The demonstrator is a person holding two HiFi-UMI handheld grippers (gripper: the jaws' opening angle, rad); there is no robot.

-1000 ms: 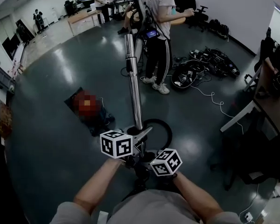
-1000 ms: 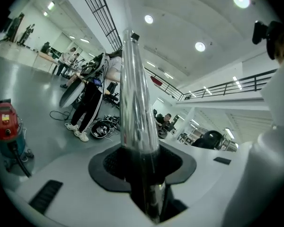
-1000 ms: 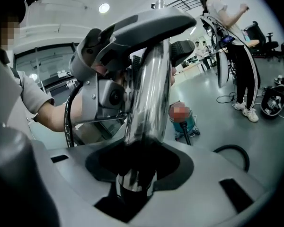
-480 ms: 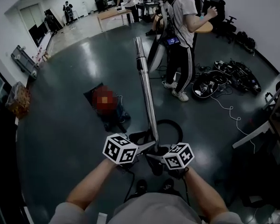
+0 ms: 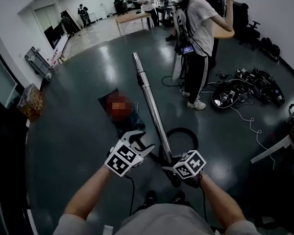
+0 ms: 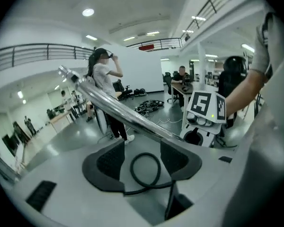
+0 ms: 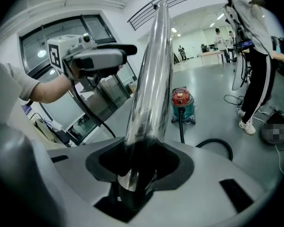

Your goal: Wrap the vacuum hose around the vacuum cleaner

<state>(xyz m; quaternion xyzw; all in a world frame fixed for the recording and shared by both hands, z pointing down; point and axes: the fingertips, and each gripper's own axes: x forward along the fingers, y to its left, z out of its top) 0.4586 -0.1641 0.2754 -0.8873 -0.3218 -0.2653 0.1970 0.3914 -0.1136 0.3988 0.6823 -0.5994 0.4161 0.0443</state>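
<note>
Left tool (image 6: 142, 157) had come away from the shiny metal vacuum tube (image 5: 149, 99) to its left side; its jaws had just been opening, with nothing between them. Right tool (image 7: 139, 162) was clamped on the tube's lower end. Black flexible hose (image 5: 188, 133) lay looped on the dark floor (image 5: 78, 131), near the red-and-teal vacuum cleaner (image 7: 183, 109), not wrapped around it.

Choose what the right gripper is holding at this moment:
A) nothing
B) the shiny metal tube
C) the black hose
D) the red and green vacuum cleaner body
B: in the right gripper view, the right gripper has its jaws closed on the metal tube, which rises from between them, while the black hose is apart from the jaws.
</note>
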